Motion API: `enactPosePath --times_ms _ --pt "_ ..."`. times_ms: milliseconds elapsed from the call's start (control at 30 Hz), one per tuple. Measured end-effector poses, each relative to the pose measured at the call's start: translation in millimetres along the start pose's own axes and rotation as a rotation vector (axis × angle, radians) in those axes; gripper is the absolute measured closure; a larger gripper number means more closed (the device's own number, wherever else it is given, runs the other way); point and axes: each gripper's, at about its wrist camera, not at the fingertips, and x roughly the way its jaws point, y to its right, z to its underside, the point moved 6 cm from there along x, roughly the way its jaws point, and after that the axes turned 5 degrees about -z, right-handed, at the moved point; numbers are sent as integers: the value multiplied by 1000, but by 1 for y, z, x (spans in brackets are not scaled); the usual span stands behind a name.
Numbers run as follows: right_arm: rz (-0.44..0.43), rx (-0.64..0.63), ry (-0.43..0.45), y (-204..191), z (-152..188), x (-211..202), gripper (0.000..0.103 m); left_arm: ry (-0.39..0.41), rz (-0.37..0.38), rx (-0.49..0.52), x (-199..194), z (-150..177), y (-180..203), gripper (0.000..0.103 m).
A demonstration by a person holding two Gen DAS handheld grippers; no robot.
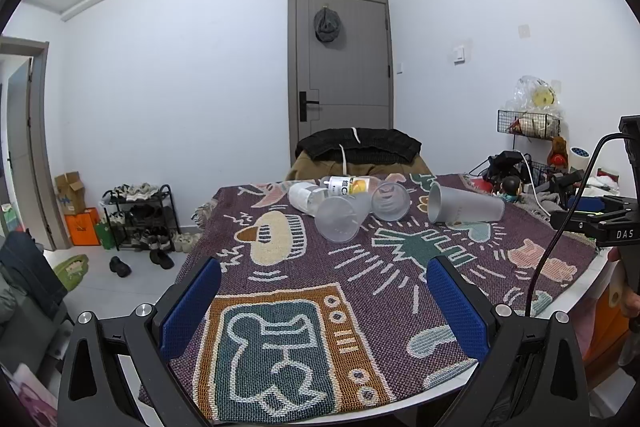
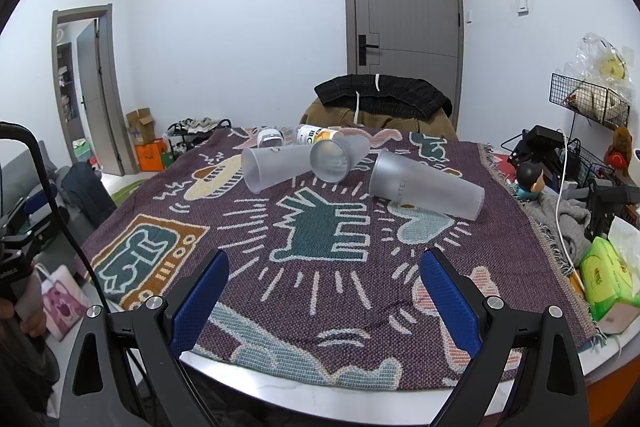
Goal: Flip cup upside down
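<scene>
- Cup [image 2: 426, 185]: the tall frosted one lies on its side on the patterned cloth [image 2: 320, 259] that covers the counter, just right of the green dog figure [image 2: 320, 231] woven into the cloth, touching nothing else.
- Its long axis runs crosswise to the right gripper's line of sight, open mouth toward the dog figure, closed base pointing away to the right and slightly nearer.
- Two more frosted cups [image 2: 276, 165] lie tipped over beyond the dog figure, leaning together, with two bottles [image 2: 316, 135] just behind them.
- Right gripper [image 2: 324, 307]: jaws spread wide, nothing between the blue pads, hanging over the near edge on the dog figure's near side, well short of the cup.
- Left gripper [image 1: 320, 311]: equally wide open and empty, farther left, over the orange-framed motif [image 1: 280, 351].
- Judgement: the right gripper is nearer; it would reach forward and a little right, closing across the cup's wall.
</scene>
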Motion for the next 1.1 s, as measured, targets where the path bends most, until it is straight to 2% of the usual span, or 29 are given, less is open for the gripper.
enactPosePath --times_ms 1100 --pt "1 -4 0 0 0 1 7 0 -1 0 0 1 -1 0"
